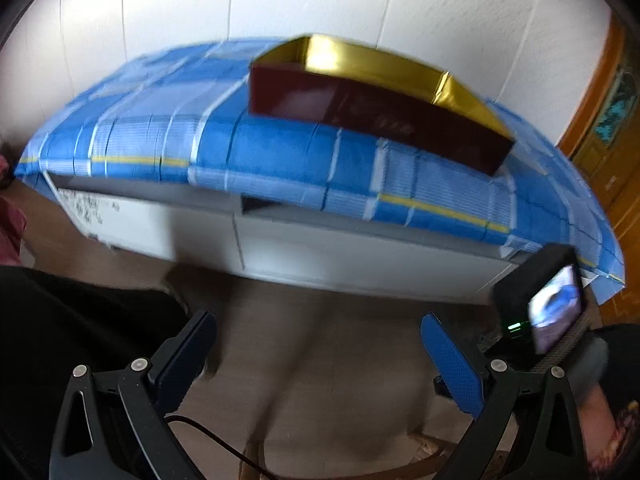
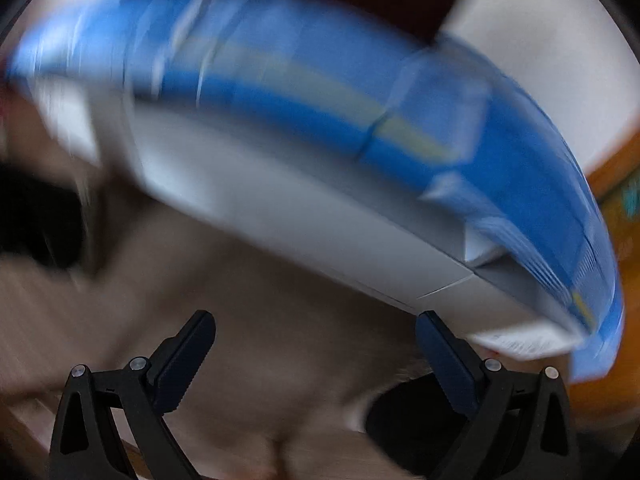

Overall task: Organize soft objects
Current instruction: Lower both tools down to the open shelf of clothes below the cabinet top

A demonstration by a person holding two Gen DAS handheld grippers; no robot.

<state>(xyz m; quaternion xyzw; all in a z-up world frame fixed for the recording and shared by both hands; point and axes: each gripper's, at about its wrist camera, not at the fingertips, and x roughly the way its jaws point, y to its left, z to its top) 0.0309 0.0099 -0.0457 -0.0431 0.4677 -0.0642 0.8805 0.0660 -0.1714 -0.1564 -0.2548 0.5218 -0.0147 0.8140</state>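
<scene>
While both my left hand-held gripper [image 1: 318, 354] and right hand-held gripper [image 2: 316, 354] hang wide open and empty below the box [image 1: 372, 116], a hasty reach could snag the blue cloth [image 1: 280, 148] and drag it off.

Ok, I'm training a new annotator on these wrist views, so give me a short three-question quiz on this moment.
1. True or false: the left gripper is clamped on a soft object.
2. What does the dark red box with the gold lining rest on?
A. the floor
B. the blue checked cloth over the white cabinet
C. a chair
3. Fill in: in the right wrist view, the right gripper has its jaws ____ with nothing between them.

Key: 1 false, both grippers are empty; 2 B; 3 open.
</scene>
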